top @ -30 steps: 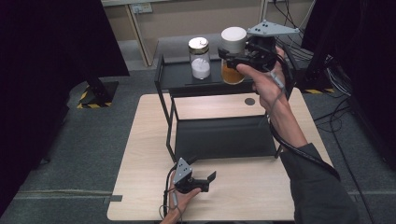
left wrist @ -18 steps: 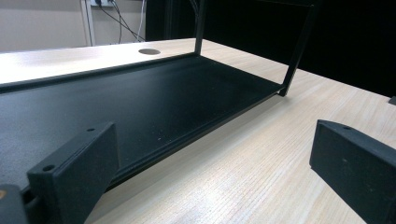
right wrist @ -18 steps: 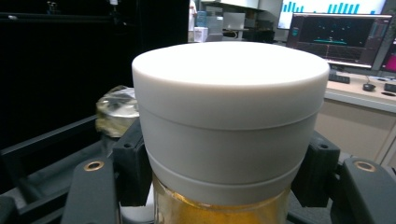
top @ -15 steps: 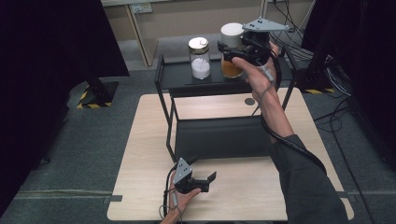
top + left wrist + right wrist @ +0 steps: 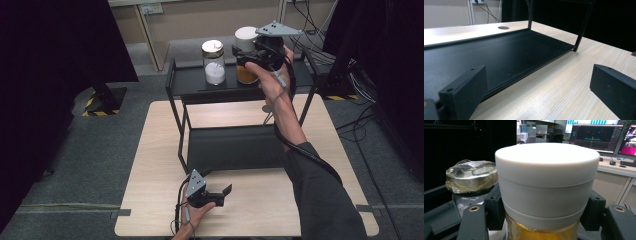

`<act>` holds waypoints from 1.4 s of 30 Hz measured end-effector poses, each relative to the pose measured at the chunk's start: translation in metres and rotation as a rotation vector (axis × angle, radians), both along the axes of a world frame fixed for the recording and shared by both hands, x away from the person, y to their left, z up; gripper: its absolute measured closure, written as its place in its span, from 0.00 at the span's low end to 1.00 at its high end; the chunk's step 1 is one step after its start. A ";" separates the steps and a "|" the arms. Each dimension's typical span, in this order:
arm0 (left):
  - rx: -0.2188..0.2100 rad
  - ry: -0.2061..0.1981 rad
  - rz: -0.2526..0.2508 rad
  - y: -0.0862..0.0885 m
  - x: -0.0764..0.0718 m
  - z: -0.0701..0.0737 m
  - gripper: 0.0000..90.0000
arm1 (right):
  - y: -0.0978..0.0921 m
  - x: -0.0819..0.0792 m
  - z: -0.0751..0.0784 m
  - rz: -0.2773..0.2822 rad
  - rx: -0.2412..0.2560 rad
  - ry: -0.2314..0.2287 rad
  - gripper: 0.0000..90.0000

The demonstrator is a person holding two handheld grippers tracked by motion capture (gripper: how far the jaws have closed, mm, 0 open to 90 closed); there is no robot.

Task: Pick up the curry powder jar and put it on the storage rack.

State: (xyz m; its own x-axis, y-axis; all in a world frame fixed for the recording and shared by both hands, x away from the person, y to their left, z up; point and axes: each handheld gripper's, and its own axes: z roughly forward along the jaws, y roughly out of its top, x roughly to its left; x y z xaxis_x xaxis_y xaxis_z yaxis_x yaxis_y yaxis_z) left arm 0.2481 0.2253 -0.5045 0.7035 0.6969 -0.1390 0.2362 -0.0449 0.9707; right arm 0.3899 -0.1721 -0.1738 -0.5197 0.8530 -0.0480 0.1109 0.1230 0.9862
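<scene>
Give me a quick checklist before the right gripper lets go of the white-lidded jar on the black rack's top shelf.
1. Right gripper jaws flank the white-lidded glass jar of orange contents at the lid's lower edge: ok.
2. Jar upright: ok.
3. Jar base seated on the black metal rack's top shelf: cannot tell, base hidden.
4. Gap to the neighbouring glass jar of white powder: ok, apart in the high view.
5. Left gripper open, resting on the light wooden table, clear of the rack: ok.

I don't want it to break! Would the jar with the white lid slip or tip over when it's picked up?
The jar with the white lid looks like smooth glass, so probably slippery and breakable. The right gripper has its fingers on both sides just under the lid, which should steady it. The yellow filling likely adds weight low down.
</scene>
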 end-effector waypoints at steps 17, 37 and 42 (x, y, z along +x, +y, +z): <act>0.002 0.000 0.001 -0.001 0.000 0.000 0.01 | -0.010 -0.004 -0.001 -0.009 0.048 0.043 0.06; 0.001 0.000 0.003 -0.001 0.000 0.000 0.01 | -0.039 -0.042 -0.014 0.022 0.084 0.005 0.01; -0.003 0.003 0.003 -0.001 0.000 -0.001 0.01 | -0.044 -0.054 -0.022 0.050 0.078 -0.011 0.01</act>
